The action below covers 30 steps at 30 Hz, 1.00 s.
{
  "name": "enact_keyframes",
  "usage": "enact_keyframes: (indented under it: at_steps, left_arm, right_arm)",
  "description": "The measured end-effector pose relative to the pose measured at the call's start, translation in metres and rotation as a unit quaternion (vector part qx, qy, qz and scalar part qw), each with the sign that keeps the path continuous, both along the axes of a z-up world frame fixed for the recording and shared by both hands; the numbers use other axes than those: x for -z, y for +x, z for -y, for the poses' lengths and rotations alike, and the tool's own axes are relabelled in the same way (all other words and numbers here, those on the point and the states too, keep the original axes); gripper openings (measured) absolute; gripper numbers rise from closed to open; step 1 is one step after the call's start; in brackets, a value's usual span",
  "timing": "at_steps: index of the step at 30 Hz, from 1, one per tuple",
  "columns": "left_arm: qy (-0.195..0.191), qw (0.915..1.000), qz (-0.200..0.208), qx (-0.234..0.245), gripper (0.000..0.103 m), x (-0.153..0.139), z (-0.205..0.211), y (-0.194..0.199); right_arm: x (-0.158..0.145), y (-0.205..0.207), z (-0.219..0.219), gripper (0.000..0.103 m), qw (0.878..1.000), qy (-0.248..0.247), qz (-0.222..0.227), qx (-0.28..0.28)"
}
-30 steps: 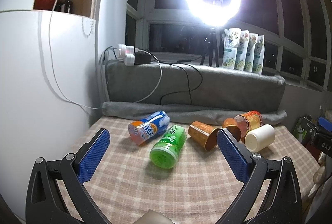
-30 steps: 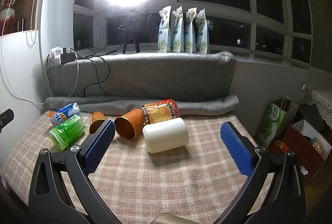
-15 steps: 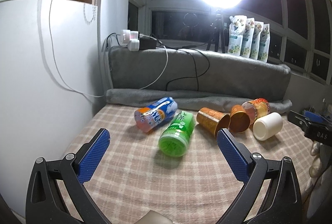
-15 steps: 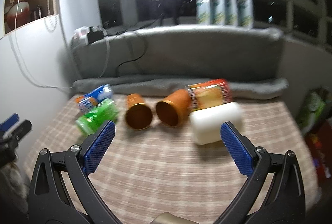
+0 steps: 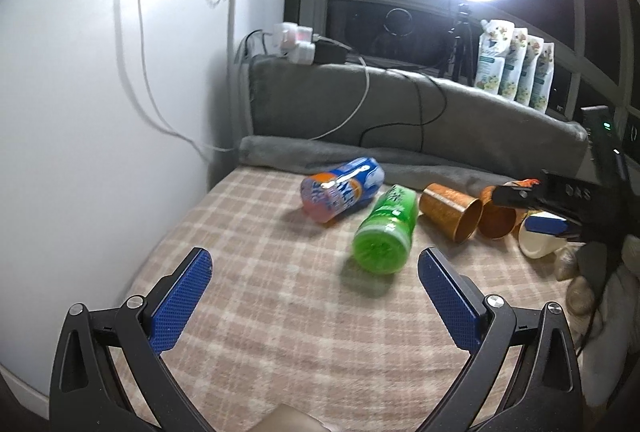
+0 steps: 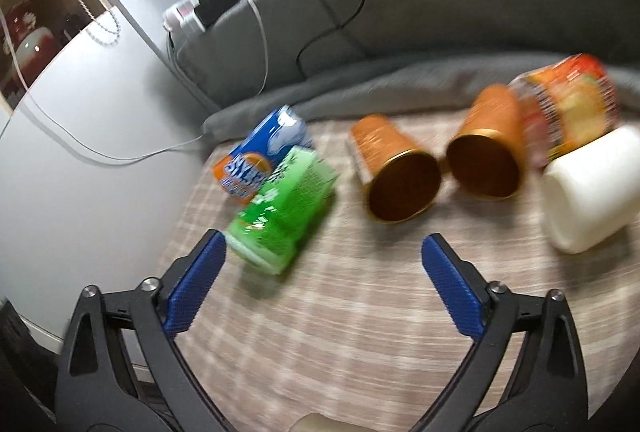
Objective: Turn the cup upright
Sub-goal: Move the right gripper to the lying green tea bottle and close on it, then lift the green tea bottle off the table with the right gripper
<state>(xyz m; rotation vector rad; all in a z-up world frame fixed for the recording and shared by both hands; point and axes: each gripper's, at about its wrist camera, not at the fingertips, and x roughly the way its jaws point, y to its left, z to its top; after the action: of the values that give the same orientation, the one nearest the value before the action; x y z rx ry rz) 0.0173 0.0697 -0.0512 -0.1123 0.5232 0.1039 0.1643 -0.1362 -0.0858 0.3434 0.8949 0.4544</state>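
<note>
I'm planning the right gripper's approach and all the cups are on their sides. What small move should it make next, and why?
Probably ease the right gripper forward toward the nearer copper cup. Its fingers are open and empty, and that cup lies on its side just ahead of the gap, its mouth facing the camera. The green cup lies close to the left finger, so keep clear of it.

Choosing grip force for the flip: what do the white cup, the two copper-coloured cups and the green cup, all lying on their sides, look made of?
White cup: matte, opaque, likely plastic or ceramic; no shine shows. Two copper-coloured cups: metallic sheen with bright rims, so metal or foil-coated paper. Green cup: printed wrap, translucent green end in the left view, probably thin plastic. Blur leaves all of this open.
</note>
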Motion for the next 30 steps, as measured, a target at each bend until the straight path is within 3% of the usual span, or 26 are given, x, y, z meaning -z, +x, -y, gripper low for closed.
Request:
enact_keyframes:
  at_steps: [8,26,30]
  left_arm:
    - [-0.011,0.9999,-0.006,-0.007,0.102,0.009,-0.017,-0.004]
    - [-0.038,0.9990,-0.010,-0.020,0.102,0.016,-0.043,-0.008]
    - [-0.039,0.9990,-0.009,-0.019,0.102,0.016,-0.044,-0.009]
  right_arm:
    - [0.028,0.042,-0.030,0.086,0.993,0.064,-0.103,-0.004]
    - [0.049,0.079,-0.089,0.076,0.987,0.040,-0.155,0.002]
    - [0.051,0.083,-0.094,0.065,0.986,0.039,-0.161,-0.004]
